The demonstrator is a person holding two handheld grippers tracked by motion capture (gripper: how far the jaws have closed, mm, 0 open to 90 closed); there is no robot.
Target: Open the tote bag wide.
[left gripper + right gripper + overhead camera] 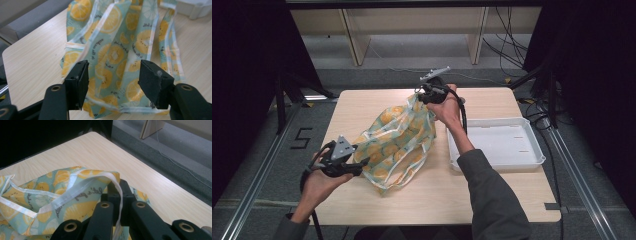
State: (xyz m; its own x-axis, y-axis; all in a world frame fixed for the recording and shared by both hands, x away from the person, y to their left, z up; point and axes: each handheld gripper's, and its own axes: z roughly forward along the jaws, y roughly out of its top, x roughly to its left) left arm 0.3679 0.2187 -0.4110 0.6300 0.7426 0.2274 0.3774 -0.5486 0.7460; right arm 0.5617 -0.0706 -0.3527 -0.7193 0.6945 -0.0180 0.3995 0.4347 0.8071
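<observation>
A: What's held, and why that way?

B: One printed bag, teal w/ lemon slices, lies on the table. The right gripper has its jaws closed tight on the bag's top edge; in the right gripper view the white trim of the fabric is pinched betw. the two black jaws, the rest of the bag hanging away below & to the left of them. Prob. it lifts that end so the bag stretches out.

A: And the other one?

B: The left gripper sits at the bag's near end, jaws apart, gripping nothing. In the left gripper view the bag lies just ahead of & below the gap, not pressed by either pad. Looks like it's lined up to take hold of that end.

A: Count?

B: 1 bag, 2 grippers, 1 white tray, which sits well off to the side of the right gripper's jaws, w/ nothing visible in it.
</observation>
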